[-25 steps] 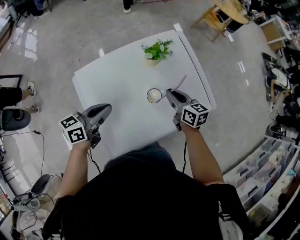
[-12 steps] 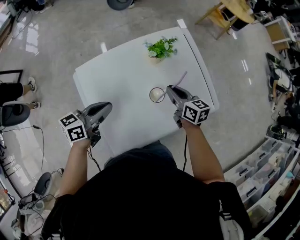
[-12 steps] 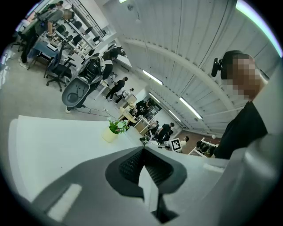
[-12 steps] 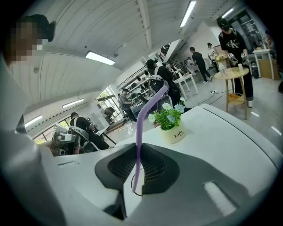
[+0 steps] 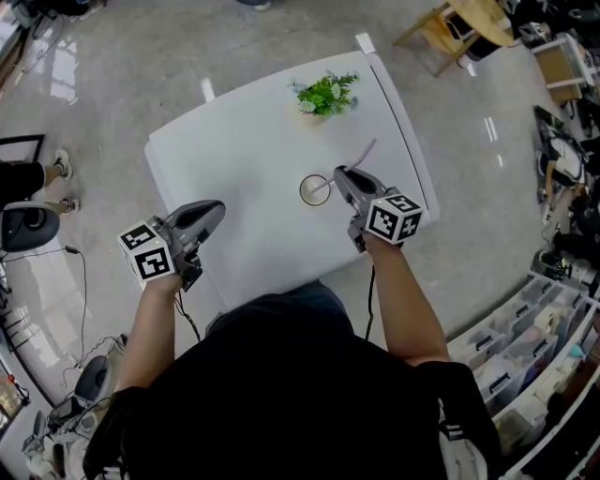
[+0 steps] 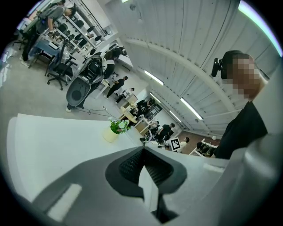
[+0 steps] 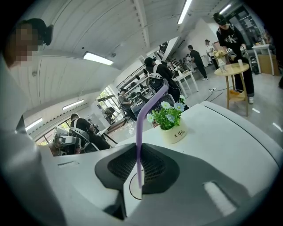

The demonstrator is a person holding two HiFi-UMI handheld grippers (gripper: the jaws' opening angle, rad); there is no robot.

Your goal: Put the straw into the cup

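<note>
A white cup point(image 5: 312, 190) stands upright near the middle of the white table point(image 5: 244, 159). My right gripper point(image 5: 341, 175) is just right of the cup and shut on a purple bent straw point(image 5: 364, 153). The straw's upper part sticks up and away to the right, and its lower end slants down over the cup's rim. In the right gripper view the straw point(image 7: 139, 132) runs down between the shut jaws point(image 7: 139, 149), with the cup's rim point(image 7: 131, 194) below them. My left gripper point(image 5: 210, 210) hovers at the table's near left edge, shut and holding nothing point(image 6: 143, 151).
A small potted plant point(image 5: 323, 95) with blue flowers stands at the table's far side, its pot point(image 7: 173, 131) beyond the straw. A wooden stool point(image 5: 450, 28) is at the far right, storage bins point(image 5: 544, 347) at the right, people and office chairs around.
The right gripper has edged slightly away from me with the straw, staying beside the cup. The left gripper has barely moved.
</note>
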